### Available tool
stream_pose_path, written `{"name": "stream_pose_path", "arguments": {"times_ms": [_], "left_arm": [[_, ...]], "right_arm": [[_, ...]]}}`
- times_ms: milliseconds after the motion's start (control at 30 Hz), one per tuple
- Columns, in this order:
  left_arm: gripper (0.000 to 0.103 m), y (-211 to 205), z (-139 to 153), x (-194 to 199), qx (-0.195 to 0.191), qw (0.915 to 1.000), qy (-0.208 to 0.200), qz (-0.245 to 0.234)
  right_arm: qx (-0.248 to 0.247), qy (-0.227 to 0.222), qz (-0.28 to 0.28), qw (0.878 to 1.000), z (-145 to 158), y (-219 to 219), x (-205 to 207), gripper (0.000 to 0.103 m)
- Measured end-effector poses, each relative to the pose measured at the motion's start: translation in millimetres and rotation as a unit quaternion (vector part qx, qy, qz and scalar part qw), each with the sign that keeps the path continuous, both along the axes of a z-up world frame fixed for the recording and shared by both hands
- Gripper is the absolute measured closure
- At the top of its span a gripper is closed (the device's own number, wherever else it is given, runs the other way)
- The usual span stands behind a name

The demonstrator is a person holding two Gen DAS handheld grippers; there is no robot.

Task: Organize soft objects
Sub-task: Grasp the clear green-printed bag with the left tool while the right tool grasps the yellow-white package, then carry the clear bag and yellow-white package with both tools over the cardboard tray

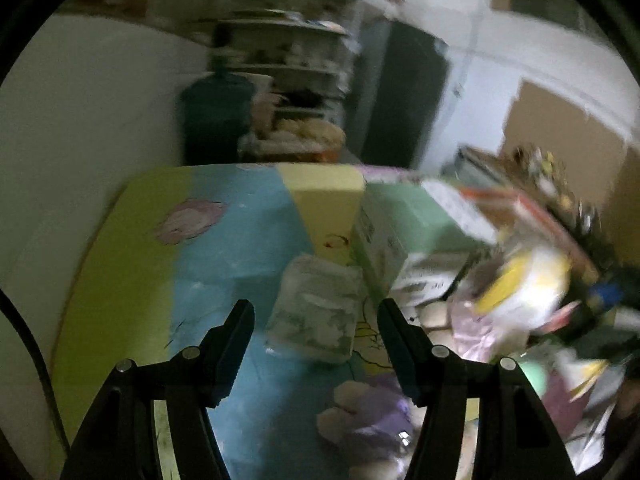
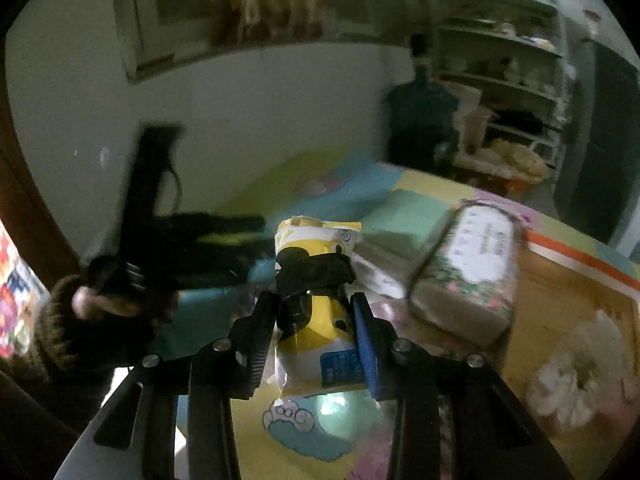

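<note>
- Right gripper (image 2: pixel 316 312) clamps a yellow-and-white snack packet (image 2: pixel 316 280) upright at its middle, raised above the play mat (image 2: pixel 360 196), ready for sorting.
- Left gripper (image 1: pixel 316 320) hangs wide open and empty over the mat, just short of a wrapped tissue pack (image 1: pixel 320 304), probably next.

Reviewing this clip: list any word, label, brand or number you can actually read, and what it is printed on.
None is legible.
Yellow snack bag in the right gripper: blue label panel, print blurred.
Floral tissue pack: white label, characters blurred.
Green-topped box: side print too blurred.
Wrapped pack: no readable print.
</note>
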State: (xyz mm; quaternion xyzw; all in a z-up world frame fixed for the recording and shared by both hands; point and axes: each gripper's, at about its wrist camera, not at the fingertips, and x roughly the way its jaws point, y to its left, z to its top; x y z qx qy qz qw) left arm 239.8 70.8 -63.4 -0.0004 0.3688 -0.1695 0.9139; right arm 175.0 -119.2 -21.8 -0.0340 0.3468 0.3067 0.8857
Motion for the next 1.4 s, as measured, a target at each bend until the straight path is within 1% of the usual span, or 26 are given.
{"name": "stream_pose_path", "arguments": {"times_ms": [67,133,200,333,433,467,500,567,700,833,1000,1233,1400], "left_arm": [[0.039,-10,-8,10,0.029,0.9994,0.010,-0.019],[0.039,-17,-15,16,0.044,0.9983,0.018,-0.033],[0.039,-21,-21,21,0.060,0.9973,0.025,-0.035],[0.039,-23,-26,22,0.071,0.9964,0.028,-0.037],[0.042,-21,-27,25,0.068,0.9966,0.030,-0.034],[0.048,-20,-27,25,0.066,0.9968,0.031,-0.031],[0.052,-19,-27,26,0.064,0.9971,0.031,-0.027],[0.053,-15,-27,28,0.049,0.9979,0.034,-0.024],[0.058,-12,-26,28,0.042,0.9985,0.033,-0.016],[0.059,-7,-22,24,0.030,0.9992,0.025,-0.001],[0.059,-2,-9,10,0.021,0.9997,0.003,0.011],[0.060,-10,24,-14,0.011,0.9991,-0.039,0.011],[0.060,-27,47,-28,0.012,0.9979,-0.063,-0.001]], "right_arm": [[0.012,-0.004,-0.012,1.000,4,-11,-6,0.064],[0.017,-0.006,-0.021,1.000,7,-18,-8,0.064],[0.022,-0.005,-0.029,0.999,10,-27,-11,0.064],[0.031,-0.003,-0.038,0.999,10,-33,-12,0.064],[0.034,-0.002,-0.041,0.999,10,-33,-12,0.064],[0.035,-0.002,-0.041,0.999,9,-33,-11,0.064],[0.035,-0.002,-0.041,0.999,9,-34,-11,0.064],[0.036,-0.002,-0.042,0.998,9,-33,-10,0.064],[0.040,0.000,-0.045,0.998,7,-34,-9,0.064],[0.044,-0.002,-0.047,0.998,8,-37,-9,0.064],[0.047,-0.008,-0.048,0.998,10,-39,-10,0.064],[0.054,-0.018,-0.051,0.997,16,-43,-14,0.064],[0.057,-0.027,-0.059,0.996,20,-51,-16,0.064]]}}
